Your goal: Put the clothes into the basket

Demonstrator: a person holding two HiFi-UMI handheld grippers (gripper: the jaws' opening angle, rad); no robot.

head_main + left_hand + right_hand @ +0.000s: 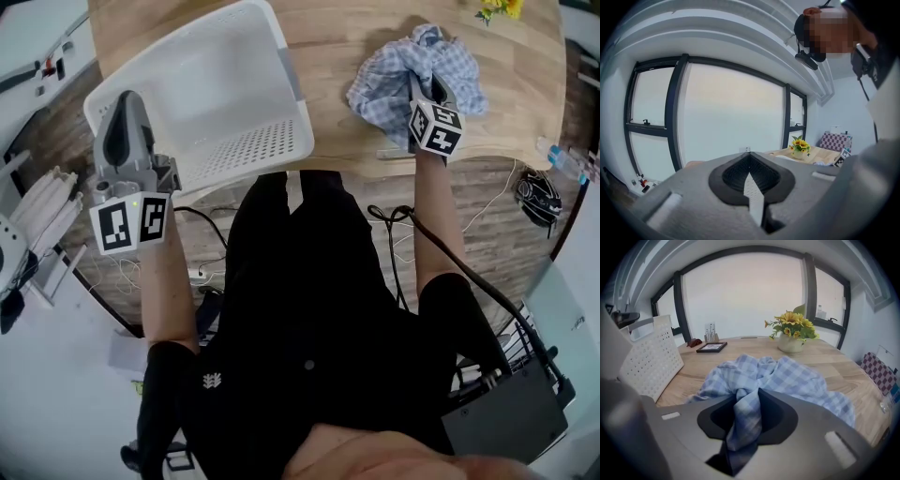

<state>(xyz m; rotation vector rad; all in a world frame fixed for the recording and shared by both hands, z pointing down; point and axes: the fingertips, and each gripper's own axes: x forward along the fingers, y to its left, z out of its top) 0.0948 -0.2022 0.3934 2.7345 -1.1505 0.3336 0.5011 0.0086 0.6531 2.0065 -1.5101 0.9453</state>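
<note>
Head view: basket on wooden table

Bare table runs between basket and cloth, and that's an open lane. The basket's mouth faces up, all free inside, though its walls stand in the way of a low sideways pass. Past the cloth, flowers and a frame stand toward the far edge, well apart, open wood between them.
</note>
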